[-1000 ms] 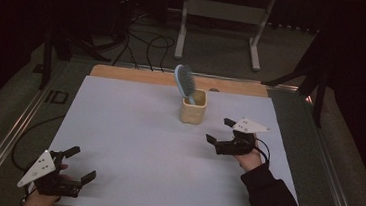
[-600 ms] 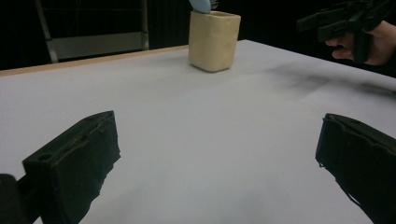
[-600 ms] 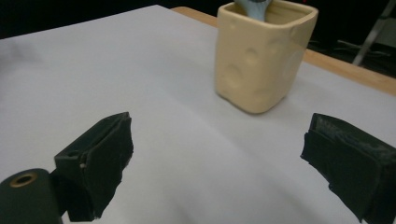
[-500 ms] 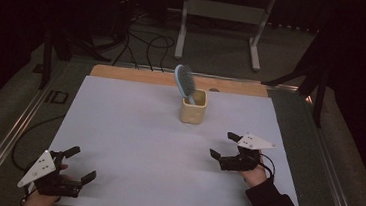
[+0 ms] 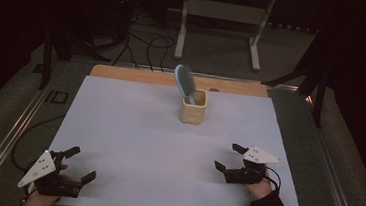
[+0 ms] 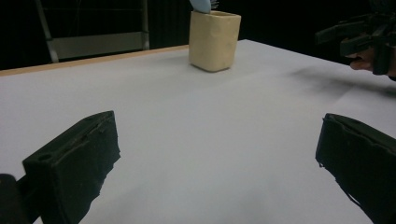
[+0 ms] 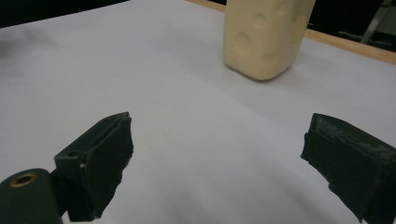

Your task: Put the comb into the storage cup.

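A cream square cup (image 5: 193, 106) stands toward the back middle of the white table sheet (image 5: 132, 139). A blue hairbrush (image 5: 185, 82) stands head-up in it, leaning left. My left gripper (image 5: 79, 164) rests at the near left corner, open, nothing between its jaws. My right gripper (image 5: 230, 158) sits at the near right, open and empty, pointing left. The cup (image 6: 214, 39) shows far ahead in the left gripper view, with the right gripper (image 6: 359, 35) at the upper right. In the right gripper view the cup (image 7: 263, 35) is ahead, upper right of centre.
A wooden strip (image 5: 123, 73) runs along the table's far edge. Behind it are a white metal stand (image 5: 218, 16) and cables (image 5: 141, 39) on a dark floor. A metal rail (image 5: 15, 128) borders the left side.
My right gripper has drawn back toward the near edge and slightly right, away from the cup, still open. The left gripper has stayed put.
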Demonstrator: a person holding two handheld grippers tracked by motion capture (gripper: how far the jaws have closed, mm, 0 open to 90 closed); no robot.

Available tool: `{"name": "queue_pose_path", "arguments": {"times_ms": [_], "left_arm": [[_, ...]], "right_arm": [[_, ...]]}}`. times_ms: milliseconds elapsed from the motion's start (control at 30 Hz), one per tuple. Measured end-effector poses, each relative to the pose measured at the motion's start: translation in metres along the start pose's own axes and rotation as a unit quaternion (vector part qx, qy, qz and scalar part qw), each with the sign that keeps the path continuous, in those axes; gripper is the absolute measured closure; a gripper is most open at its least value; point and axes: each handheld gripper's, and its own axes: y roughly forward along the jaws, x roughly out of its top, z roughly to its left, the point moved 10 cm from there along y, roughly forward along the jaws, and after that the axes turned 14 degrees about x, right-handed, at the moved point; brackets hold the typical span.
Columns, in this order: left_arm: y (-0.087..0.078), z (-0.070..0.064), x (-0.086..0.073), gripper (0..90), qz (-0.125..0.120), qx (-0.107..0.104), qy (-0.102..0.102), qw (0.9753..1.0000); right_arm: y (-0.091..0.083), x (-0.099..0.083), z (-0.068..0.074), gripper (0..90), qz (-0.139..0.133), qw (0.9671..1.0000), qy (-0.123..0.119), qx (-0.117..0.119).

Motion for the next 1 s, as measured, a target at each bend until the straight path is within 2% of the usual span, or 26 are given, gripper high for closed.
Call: {"name": "queue_pose_path", "arguments": {"times_ms": [100,400,500,733,1000], "left_arm": [[0.0,0.0,0.0,0.0,0.002,0.001,0.002,1.0],[0.0,0.0,0.0,0.0,0.001,0.0,0.002,1.0],[0.0,0.0,0.0,0.0,0.001,0.0,0.002,1.0],[0.0,0.0,0.0,0.0,0.0,-0.001,0.002,1.0],[0.001,0.0,-0.002,0.0,0.003,-0.001,0.001,1.0]], "right_arm": [[-0.004,-0.004,0.003,7.8,-0.002,1.0,0.007,0.006],[-0.011,-0.019,0.014,7.8,0.005,0.9998,0.0,0.017],[-0.013,-0.02,0.015,7.8,-0.001,0.9998,0.006,0.017],[-0.018,-0.03,0.012,7.8,0.015,0.9999,0.002,0.002],[-0.032,-0.036,0.011,7.8,0.008,0.9997,0.007,-0.023]]}}
